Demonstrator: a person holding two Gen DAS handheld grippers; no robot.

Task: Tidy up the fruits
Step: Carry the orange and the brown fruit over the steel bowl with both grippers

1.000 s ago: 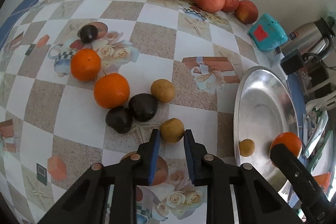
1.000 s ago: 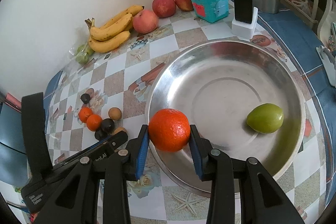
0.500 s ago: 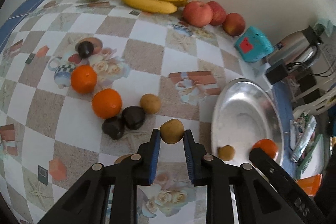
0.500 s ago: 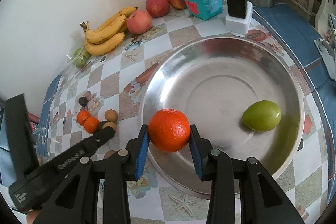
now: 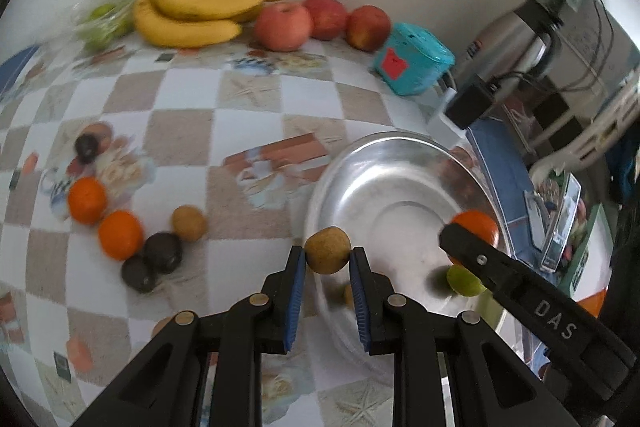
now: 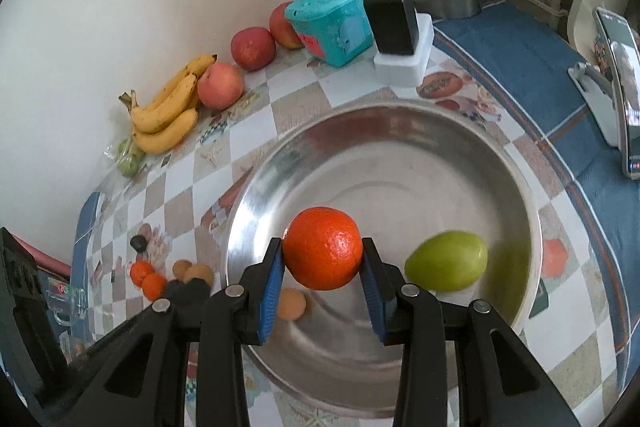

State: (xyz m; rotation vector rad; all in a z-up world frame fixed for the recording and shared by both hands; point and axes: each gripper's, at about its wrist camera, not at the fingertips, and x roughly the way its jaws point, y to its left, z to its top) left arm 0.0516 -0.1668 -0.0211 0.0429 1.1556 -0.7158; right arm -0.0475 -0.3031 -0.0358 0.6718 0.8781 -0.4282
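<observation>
Fruits go to the steel bowl [image 6: 516, 187]: the right tool [image 6: 323, 263] grips an orange [image 6: 323, 253] above it, beside a green fruit [image 6: 446, 261] lying inside. The left tool [image 5: 327, 259] clamps a small brown fruit [image 5: 327, 249] over the bowl's rim. Bananas [image 5: 192, 13] lie on the worktop [image 5: 256, 99] by the wall.

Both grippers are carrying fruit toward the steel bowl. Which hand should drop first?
Right, probably. The right gripper holds its orange well inside the steel bowl, beside the green fruit. The left gripper holds its small brown fruit only at the bowl's near rim.
</observation>
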